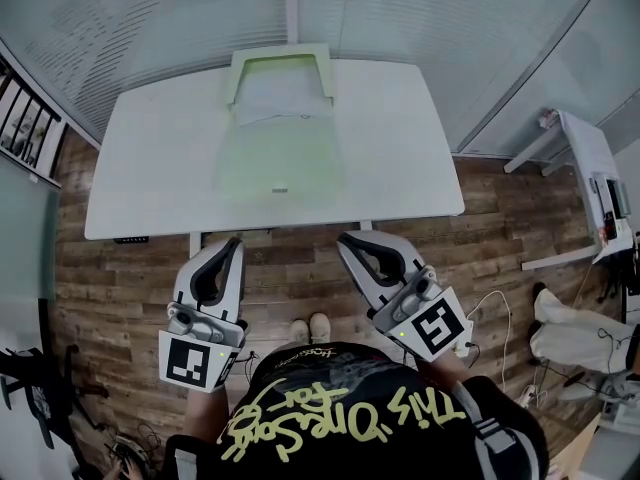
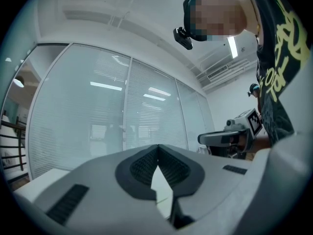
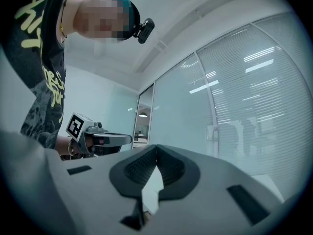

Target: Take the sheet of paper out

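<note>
In the head view, the left gripper (image 1: 235, 244) and the right gripper (image 1: 346, 238) sit side by side on my side of the white surface (image 1: 150, 168), over the wooden floor (image 1: 120, 298) and well short of anything on it. The thing I'm after lies straight ahead: a pale green sleeve (image 1: 280, 158) flat on the middle of the surface. The sheet of paper (image 1: 278, 100) is, as far as I can judge from this washed-out picture, the whiter patch at the sleeve's far end, under a raised green flap. The sleeve's long axis runs directly away from me, near edge to far edge, and its open end seems to point away. So the paper lies ahead of both sets of fingers, between their lines of reach. Neither hand is clearly nearer, though the sleeve sits a shade toward the left one. In the left gripper view, the fingers are pressed together at the tips with nothing between them, and the frosted glass wall (image 2: 107, 116) shows beyond. The right gripper view shows the same thing: fingers closed tip to tip, empty, aimed slightly upward. Neither gripper view shows the sleeve at all.
</note>
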Demonstrator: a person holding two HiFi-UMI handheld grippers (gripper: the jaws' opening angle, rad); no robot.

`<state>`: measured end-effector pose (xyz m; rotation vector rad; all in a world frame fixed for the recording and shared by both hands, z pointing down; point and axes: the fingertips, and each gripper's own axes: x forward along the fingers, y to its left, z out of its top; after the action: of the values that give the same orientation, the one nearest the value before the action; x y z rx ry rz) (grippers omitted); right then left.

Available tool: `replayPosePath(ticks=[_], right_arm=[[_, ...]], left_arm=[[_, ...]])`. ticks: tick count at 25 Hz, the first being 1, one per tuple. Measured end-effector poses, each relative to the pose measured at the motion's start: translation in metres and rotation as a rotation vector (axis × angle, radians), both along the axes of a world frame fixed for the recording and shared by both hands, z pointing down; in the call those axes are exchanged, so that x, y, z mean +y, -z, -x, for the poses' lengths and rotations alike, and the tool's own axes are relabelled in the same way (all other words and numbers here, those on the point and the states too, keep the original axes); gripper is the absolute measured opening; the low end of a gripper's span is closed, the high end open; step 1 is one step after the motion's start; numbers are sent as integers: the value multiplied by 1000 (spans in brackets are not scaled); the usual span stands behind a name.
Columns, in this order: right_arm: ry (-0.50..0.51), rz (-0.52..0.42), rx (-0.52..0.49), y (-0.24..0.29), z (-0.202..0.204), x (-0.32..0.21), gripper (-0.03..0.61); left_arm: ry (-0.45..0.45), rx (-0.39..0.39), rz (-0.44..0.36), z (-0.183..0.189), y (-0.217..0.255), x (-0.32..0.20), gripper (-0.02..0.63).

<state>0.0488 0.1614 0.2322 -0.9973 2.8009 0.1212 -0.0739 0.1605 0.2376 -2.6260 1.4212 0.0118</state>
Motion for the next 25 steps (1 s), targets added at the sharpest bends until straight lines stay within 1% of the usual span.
replayPosePath(ticks=[3, 4, 7, 10, 13, 15, 18, 22, 25], right_arm=[[-5, -12, 0, 0, -4, -3, 8], [-6, -14, -2, -1, -5, -4, 8], [4, -13, -4, -3, -9, -4, 8], [4, -18, -14, 0, -14, -2, 8], [3, -11, -25, 0, -17, -4, 8], [4, -3, -27, -1, -20, -6, 8], [5, 4, -26, -2, -24, -8, 8], [3, -9, -26, 1, -23, -14, 8], [-5, -7, -32, 2, -23, -19, 8]], left_arm=[[30, 22, 53, 3, -5, 0, 5], [36, 26, 55, 3, -6, 0, 5], [51, 22, 35, 3, -6, 7, 5], [66, 22, 57, 0, -9, 14, 5], [77, 0, 65, 3, -10, 18, 5], [90, -8, 54, 3, -10, 18, 5], [90, -18, 11, 1, -5, 18, 5], [108, 2, 49, 4, -9, 15, 5], [107, -5, 47, 6, -8, 8, 5]])
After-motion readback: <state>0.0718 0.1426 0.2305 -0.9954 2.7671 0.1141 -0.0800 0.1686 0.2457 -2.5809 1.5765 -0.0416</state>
